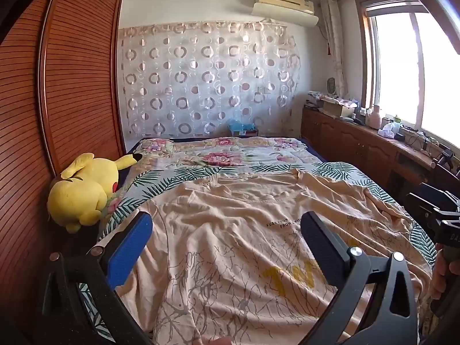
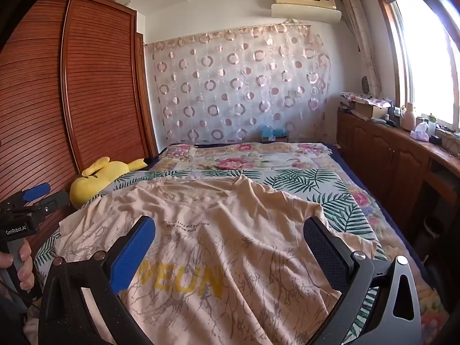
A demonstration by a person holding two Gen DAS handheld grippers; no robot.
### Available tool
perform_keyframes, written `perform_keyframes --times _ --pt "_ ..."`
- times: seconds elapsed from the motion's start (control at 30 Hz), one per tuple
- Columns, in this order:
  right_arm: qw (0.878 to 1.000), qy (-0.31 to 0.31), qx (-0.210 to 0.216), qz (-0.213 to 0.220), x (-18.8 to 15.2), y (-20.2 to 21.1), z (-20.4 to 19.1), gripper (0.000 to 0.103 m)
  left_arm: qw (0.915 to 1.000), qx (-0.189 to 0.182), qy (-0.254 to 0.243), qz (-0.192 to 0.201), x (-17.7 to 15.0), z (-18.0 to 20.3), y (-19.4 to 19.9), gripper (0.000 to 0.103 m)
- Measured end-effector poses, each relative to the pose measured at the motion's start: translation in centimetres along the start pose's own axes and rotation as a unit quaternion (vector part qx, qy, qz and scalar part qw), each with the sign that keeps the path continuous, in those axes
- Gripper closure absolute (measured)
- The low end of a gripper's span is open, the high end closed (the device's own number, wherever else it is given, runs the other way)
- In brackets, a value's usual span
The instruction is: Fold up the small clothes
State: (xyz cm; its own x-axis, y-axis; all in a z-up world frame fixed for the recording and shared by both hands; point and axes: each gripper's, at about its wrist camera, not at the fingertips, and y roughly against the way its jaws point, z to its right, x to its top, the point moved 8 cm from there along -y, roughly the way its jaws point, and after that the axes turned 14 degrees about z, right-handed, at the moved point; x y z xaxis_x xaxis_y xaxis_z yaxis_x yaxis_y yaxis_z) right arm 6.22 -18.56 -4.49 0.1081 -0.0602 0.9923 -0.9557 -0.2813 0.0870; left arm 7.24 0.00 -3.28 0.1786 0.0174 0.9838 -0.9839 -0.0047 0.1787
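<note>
Your left gripper [image 1: 227,244] hangs above the peach T-shirt [image 1: 244,215], fingers spread wide, nothing between them. Your right gripper [image 2: 230,247]: the same, fingers fully apart over the print. The shirt lies flat but wrinkled on the bed [image 2: 339,198], filling the lower centre of both frames. Yellow plush toy [image 1: 83,192] at mid left, by the wardrobe [image 1: 72,80].
</note>
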Motion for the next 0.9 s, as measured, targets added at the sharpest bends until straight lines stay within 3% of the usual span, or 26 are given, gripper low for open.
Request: perform_keyframes --times 0.9 --pt "1.000 0.007 -0.001 -0.002 -0.48 -0.27 -0.06 0.000 1.0000 0.001 -0.001 -0.003 -0.08 -0.10 -0.04 0.000"
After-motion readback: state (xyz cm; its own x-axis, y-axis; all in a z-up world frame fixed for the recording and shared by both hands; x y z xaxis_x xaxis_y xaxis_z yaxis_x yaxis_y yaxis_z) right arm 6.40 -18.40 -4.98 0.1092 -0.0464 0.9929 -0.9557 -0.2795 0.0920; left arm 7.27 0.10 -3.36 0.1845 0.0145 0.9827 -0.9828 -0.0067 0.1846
